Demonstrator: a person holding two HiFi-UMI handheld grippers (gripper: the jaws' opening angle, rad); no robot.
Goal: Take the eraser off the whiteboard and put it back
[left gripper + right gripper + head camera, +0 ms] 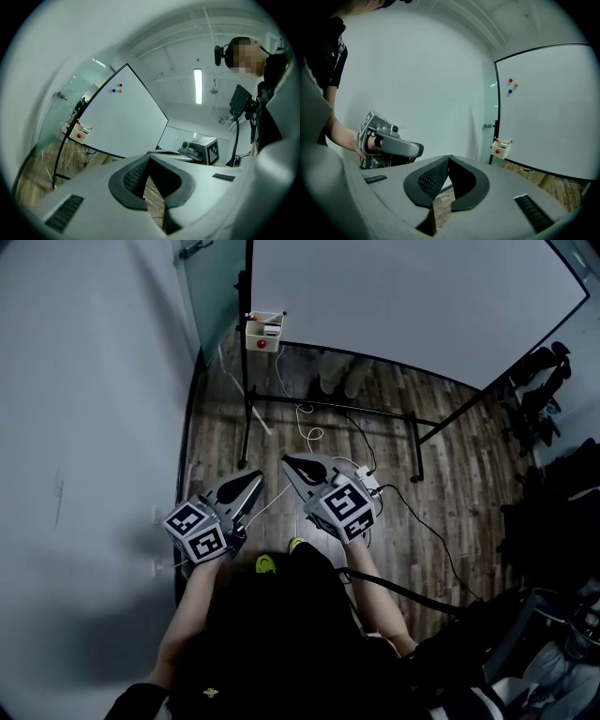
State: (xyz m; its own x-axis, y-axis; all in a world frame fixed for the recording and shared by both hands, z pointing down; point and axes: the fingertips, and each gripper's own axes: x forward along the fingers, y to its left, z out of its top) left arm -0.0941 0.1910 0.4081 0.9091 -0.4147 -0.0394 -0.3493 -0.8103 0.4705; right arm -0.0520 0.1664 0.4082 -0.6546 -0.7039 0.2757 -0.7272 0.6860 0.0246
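Observation:
A large whiteboard (403,296) on a black stand faces me across the wooden floor. A small white box (263,334) with a red dot hangs at its lower left corner; I cannot make out the eraser itself. The box also shows in the left gripper view (80,133) and the right gripper view (500,147). Three small magnets (512,85) sit high on the board. My left gripper (251,486) and right gripper (291,465) are side by side, well short of the board. Both are shut with nothing between the pads (136,176), (431,178).
The stand's black legs (246,418) spread over the floor, with white cables (309,427) and a power strip (367,479) under the board. A grey wall (84,409) runs along the left. Dark chairs (544,381) stand at the right. My shoes (267,564) show below.

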